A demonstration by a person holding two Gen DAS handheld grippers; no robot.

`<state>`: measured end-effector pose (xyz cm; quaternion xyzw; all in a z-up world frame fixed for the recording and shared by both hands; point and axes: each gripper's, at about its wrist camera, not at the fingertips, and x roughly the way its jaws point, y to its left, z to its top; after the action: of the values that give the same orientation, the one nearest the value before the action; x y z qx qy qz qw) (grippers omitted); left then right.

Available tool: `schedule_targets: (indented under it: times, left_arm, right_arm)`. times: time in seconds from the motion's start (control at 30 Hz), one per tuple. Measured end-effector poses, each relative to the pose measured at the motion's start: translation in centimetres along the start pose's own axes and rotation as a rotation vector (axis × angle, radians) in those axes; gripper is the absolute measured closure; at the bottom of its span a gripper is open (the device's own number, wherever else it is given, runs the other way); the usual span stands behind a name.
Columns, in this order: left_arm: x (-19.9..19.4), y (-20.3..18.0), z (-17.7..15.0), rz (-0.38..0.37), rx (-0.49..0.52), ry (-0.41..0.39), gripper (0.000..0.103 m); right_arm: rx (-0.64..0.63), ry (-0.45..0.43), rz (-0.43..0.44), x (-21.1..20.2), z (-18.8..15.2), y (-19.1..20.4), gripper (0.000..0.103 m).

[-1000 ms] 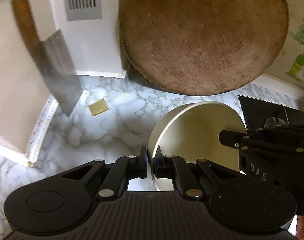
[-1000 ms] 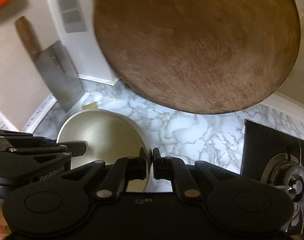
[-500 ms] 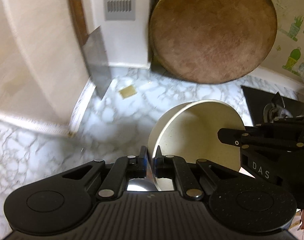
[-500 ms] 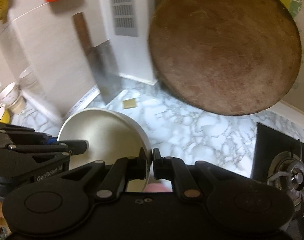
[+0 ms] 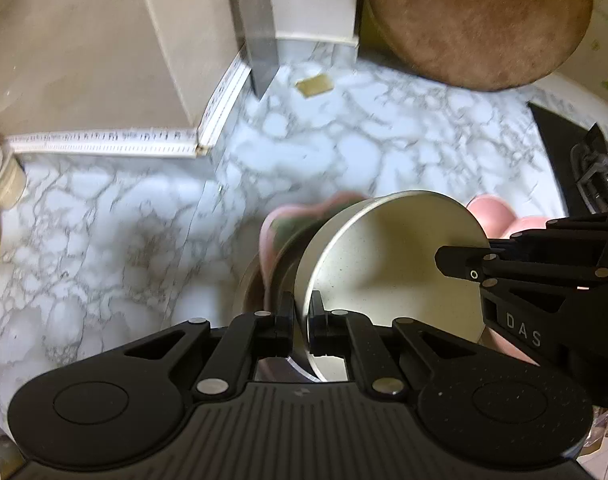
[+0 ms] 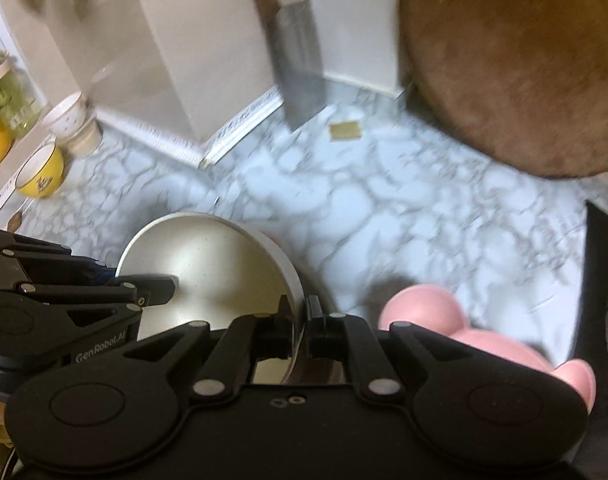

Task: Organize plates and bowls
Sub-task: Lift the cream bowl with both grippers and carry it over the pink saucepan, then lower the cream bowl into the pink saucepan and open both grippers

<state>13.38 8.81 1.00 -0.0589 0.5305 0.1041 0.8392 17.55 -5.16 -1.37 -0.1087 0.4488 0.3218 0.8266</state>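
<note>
The cream bowl [image 5: 388, 264] was held by its rim from two sides: the left gripper [image 5: 300, 320] was clamped on the near edge at the lower centre of the left wrist view, and the right gripper [image 6: 302, 320] was clamped on the opposite edge at the lower centre of the right wrist view, the jaws of both drawn narrow onto the thin wall. The bowl was seen tilted, its opening turned toward the right of the left view, and it hung over a stack of dishes at the lower middle of that frame. In that stack a pink scalloped dish [image 5: 272, 228] with a dark inside could be made out, with a further rim just under it; blur kept the rest from being told. A pink lobed plate [image 6: 456, 320] lay on the marble bench [image 6: 384, 200] at the lower right of the right view. The step in hand was judged to be the nesting of the bowl into the stack. For this to be done well, the bowl would need to be levelled first, so that both pinched points stood at one height, and centred over the dish below before being lowered. The two grippers should be brought down together, since a lag on one side would tip the rim against the stack. The grip should be released only once the bowl was borne from beneath, and the cleaver [image 6: 300, 76] leaning at the upper centre should be kept well clear.
</note>
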Motion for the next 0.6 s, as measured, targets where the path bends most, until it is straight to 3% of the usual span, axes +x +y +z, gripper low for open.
schedule_targets:
  times: [0.3,0.6]
  left_arm:
    - [1.9,0.1,-0.6,0.033,0.018,0.033,0.097]
    - [2.7,0.8,-0.4,-0.013,0.020,0.037,0.093]
  right_arm:
    - [0.028,0.047,0.038,2.6,-0.5,-0.1,0.095]
    - [0.017,0.048,0.030,3.7,-0.1,-0.3,0.095]
